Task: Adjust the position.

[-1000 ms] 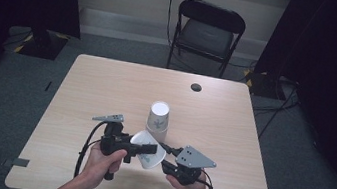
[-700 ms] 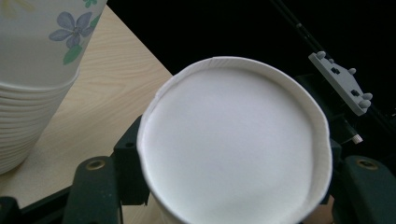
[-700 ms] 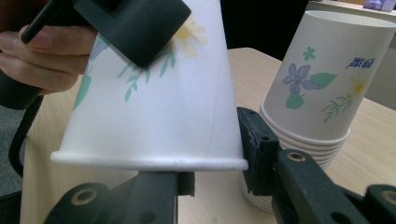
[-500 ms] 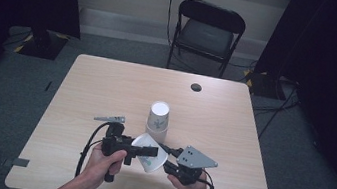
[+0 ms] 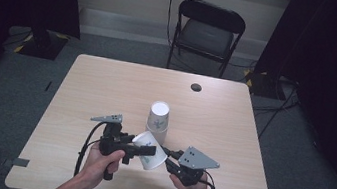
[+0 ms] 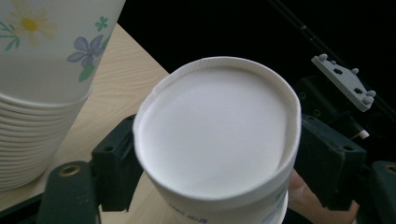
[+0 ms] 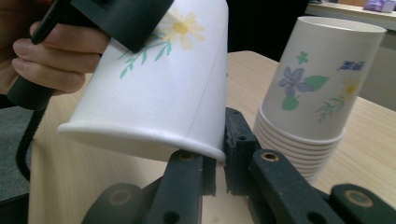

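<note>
A stack of flower-print paper cups [image 5: 158, 116] stands upside down in the middle of the table [image 5: 106, 90]. One loose cup [image 5: 152, 160] is held tilted just in front of it, between both grippers. My left gripper [image 5: 147, 149] is shut across the cup's body near its closed base; that white base [image 6: 215, 135] faces the camera, with a jaw on each side of my left gripper [image 6: 219, 163]. My right gripper [image 5: 167, 160] is shut on the cup's rolled rim [image 7: 140, 140], pinching it at my right gripper [image 7: 219, 161]. The stack [image 7: 317, 98] stands just behind the loose cup.
A small black round disc [image 5: 196, 87] lies near the table's far edge. A black folding chair [image 5: 206, 29] stands beyond the table. The stack [image 6: 37, 93] is close on the left of the held cup.
The held cup and both grippers have shifted only slightly toward the near edge. Both grips are unchanged.
</note>
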